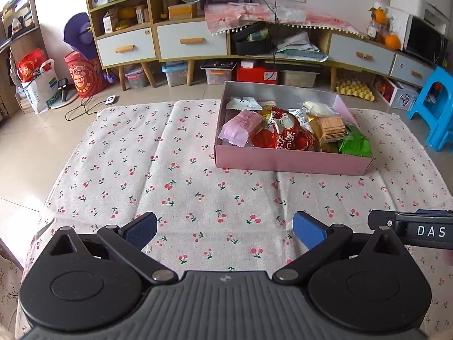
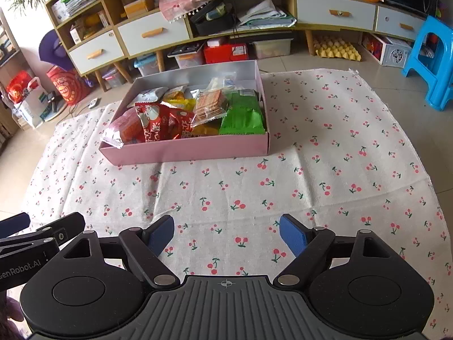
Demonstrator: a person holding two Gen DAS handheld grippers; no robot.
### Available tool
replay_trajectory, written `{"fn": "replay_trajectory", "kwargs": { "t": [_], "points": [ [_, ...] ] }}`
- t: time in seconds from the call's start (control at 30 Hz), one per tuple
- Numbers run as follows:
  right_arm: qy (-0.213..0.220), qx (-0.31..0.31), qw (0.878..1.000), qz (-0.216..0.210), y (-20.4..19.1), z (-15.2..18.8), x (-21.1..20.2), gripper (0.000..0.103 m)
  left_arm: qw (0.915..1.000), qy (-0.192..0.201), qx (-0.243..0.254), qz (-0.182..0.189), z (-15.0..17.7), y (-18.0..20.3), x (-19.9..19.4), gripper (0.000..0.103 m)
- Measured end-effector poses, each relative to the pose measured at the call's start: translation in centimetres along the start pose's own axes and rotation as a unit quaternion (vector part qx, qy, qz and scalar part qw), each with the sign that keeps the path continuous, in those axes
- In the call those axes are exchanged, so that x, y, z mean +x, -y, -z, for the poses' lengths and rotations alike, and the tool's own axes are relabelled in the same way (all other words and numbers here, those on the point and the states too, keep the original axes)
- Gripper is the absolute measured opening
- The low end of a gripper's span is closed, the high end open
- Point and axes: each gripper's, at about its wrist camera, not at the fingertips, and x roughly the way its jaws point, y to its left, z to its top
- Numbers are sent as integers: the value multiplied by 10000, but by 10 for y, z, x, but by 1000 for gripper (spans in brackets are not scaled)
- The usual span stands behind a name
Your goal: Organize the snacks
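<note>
A pink box point(image 1: 291, 161) point(image 2: 184, 149) stands on the cherry-print cloth point(image 1: 170, 187) point(image 2: 325, 170). It holds several snack packs: a red bag point(image 1: 286, 136) point(image 2: 161, 121), a pink pack point(image 1: 240, 126), a cracker pack point(image 1: 332, 129) point(image 2: 211, 104), and green packs point(image 1: 356, 144) point(image 2: 243, 116). My left gripper point(image 1: 225, 231) is open and empty, low over the cloth, well in front of the box. My right gripper point(image 2: 226, 233) is open and empty, also in front of the box. Each gripper's edge shows in the other's view.
A long wooden cabinet with drawers point(image 1: 192, 42) point(image 2: 334, 11) stands behind the cloth, with storage bins point(image 1: 175, 73) beneath. A blue plastic stool point(image 1: 436, 107) point(image 2: 430, 56) is at the right. Bags point(image 1: 85, 76) sit on the floor at the left.
</note>
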Motion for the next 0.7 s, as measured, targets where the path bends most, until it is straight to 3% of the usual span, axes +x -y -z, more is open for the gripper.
{"fn": "replay_trajectory", "kwargs": {
  "t": [0.7],
  "points": [
    [184, -226, 9996, 6, -9, 0, -6, 84, 9986, -401, -333, 24, 6, -9, 5, 102]
  ]
}}
